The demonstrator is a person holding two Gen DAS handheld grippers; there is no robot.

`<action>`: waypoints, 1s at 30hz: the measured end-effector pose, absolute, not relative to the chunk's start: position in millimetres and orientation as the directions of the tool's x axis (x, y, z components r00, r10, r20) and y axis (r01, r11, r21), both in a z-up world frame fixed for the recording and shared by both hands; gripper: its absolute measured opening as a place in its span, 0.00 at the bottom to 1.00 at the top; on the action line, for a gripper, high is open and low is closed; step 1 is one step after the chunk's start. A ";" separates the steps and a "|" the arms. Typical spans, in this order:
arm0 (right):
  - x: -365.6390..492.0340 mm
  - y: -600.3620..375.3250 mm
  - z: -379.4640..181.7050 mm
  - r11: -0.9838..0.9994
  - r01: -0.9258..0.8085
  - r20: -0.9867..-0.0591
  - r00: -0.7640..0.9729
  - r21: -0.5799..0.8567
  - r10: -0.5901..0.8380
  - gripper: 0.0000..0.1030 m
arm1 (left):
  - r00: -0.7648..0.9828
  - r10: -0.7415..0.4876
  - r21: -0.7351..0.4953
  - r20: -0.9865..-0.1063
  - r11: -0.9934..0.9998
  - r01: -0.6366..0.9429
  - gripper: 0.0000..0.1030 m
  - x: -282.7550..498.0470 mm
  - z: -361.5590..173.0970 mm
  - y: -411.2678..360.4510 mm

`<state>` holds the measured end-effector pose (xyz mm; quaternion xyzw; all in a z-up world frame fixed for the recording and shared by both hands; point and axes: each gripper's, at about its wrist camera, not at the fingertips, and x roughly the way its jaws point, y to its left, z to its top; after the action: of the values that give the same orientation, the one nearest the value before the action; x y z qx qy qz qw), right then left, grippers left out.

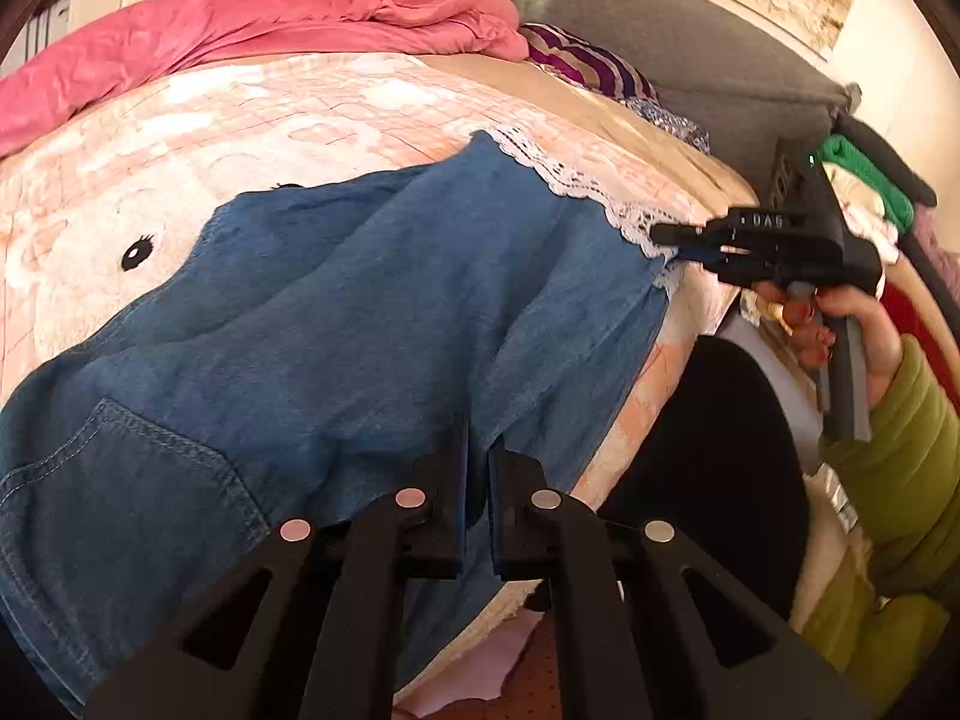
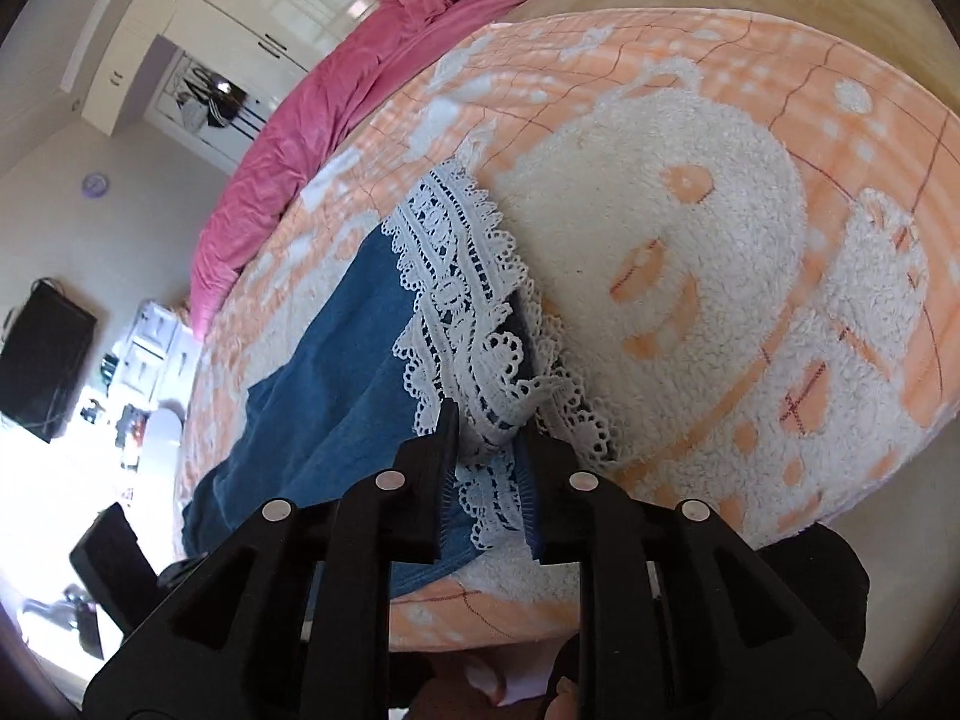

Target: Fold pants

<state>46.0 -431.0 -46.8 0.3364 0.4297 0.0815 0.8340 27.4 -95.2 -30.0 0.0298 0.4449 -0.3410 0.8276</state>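
Blue denim pants point(image 1: 360, 312) with a white lace hem point(image 1: 576, 180) lie across a peach and white blanket point(image 1: 180, 138) on the bed. My left gripper point(image 1: 478, 462) is shut on the pants' near edge by the waist end; a back pocket point(image 1: 120, 468) lies to its left. My right gripper point(image 1: 684, 246) shows in the left wrist view at the lace hem, held by a hand. In the right wrist view the right gripper point(image 2: 489, 432) is closed on the lace hem point(image 2: 462, 276) with the denim point(image 2: 336, 360) stretching away to the left.
A pink duvet point(image 1: 240, 24) is bunched at the far side of the bed. A striped cloth point(image 1: 594, 66) and a grey headboard point(image 1: 690, 42) lie beyond. A black chair point(image 1: 708, 468) stands at the bed's edge. White wardrobes point(image 2: 240, 12) line the wall.
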 end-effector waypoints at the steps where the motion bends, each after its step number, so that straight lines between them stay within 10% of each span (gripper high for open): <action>1: 46.0 -432.6 -46.6 0.765 0.152 -0.665 0.617 0.626 0.421 0.11 | 0.367 -0.536 -0.252 -0.760 0.764 0.594 0.04 26.5 -30.7 -96.0; 12: 41.8 -431.6 -58.0 0.818 0.131 -0.717 0.572 0.560 0.398 0.06 | 0.361 -0.517 -0.174 -0.776 0.726 0.666 0.03 4.6 -31.1 -105.6; 17: 27.6 -432.3 -38.3 0.843 0.108 -0.703 0.612 0.527 0.361 0.20 | 0.353 -0.494 -0.167 -0.794 0.737 0.655 0.06 10.7 -41.9 -106.0; 26: 10.6 -360.9 -3.0 0.943 -0.157 -0.694 0.643 0.294 0.324 0.31 | 0.385 -0.538 -0.208 -0.750 0.744 0.635 0.51 0.4 -22.1 -90.1; 30: 31.8 -321.7 -22.4 0.926 -0.272 -0.742 0.556 0.263 0.375 0.32 | 0.461 -0.483 -0.236 -0.744 0.836 0.496 0.55 -0.7 -10.0 -50.0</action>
<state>31.8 -321.7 -22.4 0.0591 0.4338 0.1837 0.8801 -0.7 -50.0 -10.0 0.0072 0.4327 -0.2864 0.8548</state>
